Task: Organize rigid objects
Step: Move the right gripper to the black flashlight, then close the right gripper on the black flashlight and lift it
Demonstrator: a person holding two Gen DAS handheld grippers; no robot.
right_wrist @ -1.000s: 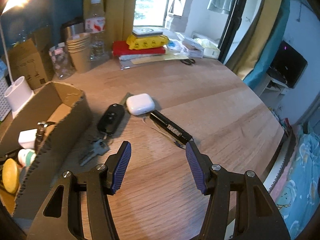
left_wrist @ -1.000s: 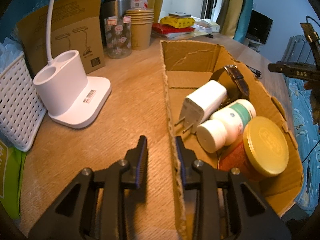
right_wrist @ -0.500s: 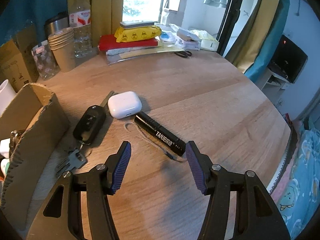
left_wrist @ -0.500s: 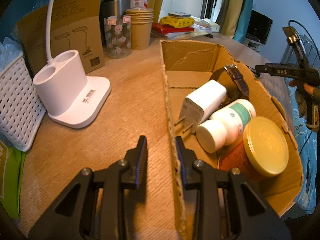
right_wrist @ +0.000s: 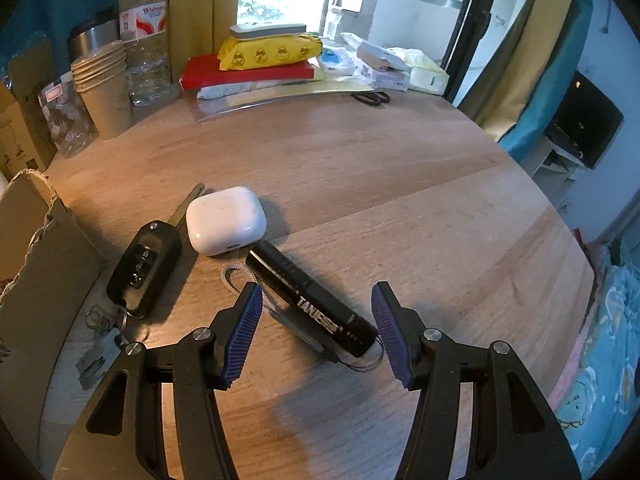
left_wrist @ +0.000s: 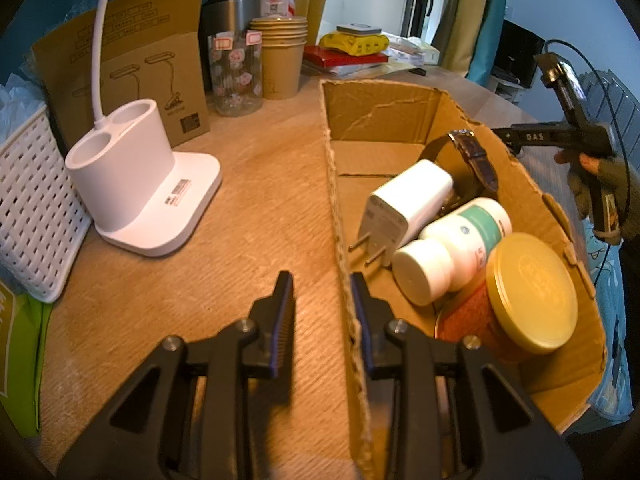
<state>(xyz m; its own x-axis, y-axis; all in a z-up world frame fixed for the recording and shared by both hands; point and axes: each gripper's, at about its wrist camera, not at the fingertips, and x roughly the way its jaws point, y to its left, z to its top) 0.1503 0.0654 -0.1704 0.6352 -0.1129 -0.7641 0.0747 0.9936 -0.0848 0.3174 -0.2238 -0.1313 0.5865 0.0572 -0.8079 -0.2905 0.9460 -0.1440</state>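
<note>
The right tool (right_wrist: 316,328) is hanging with its jaws apart, straddling the black flashlight (right_wrist: 310,302) that is lying slantwise on the counter (right_wrist: 400,200); the pads are not touching it. Because the flashlight is sitting diagonally to the jaws, closing now is likely to pinch only one end, and the round body could roll or swivel out. Its wrist cord (right_wrist: 236,276) is trailing under the left pad and could snag. The white earbud case (right_wrist: 226,220) is touching the flashlight's far end, with the car key (right_wrist: 144,264) just beside it, so a skewed lift is risking a knock. The left tool (left_wrist: 322,292) is straddling the cardboard box (left_wrist: 380,104) wall, narrowly apart, not visibly pinching it; the box could slide.
</note>
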